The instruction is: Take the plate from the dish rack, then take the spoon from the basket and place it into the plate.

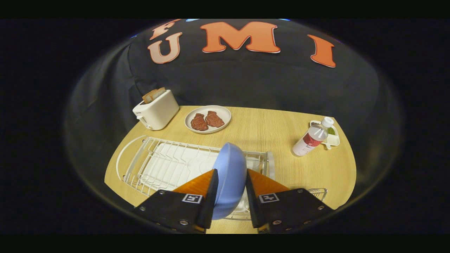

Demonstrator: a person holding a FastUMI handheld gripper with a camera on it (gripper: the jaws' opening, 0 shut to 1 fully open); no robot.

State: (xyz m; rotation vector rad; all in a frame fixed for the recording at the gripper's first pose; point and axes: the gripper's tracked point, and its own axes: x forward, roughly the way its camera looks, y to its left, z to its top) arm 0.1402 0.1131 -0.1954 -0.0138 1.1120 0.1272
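A light blue plate (pixel 229 186) stands on edge at the right end of the white wire dish rack (pixel 165 163). My gripper (pixel 230 171) has one finger on each side of the plate, and both fingers press against its faces, so it is shut on the plate. The plate's lower rim runs down between the fingers and hides part of the rack behind it. A corner of a wire basket (pixel 318 192) peeks out just beyond the right finger; its contents are hidden.
On the wooden table (pixel 267 126) beyond the rack are a white toaster (pixel 155 110) with bread in it, a white plate of meat pieces (pixel 208 119), a plastic bottle (pixel 311 138) and a small white dish (pixel 333 136) to the right.
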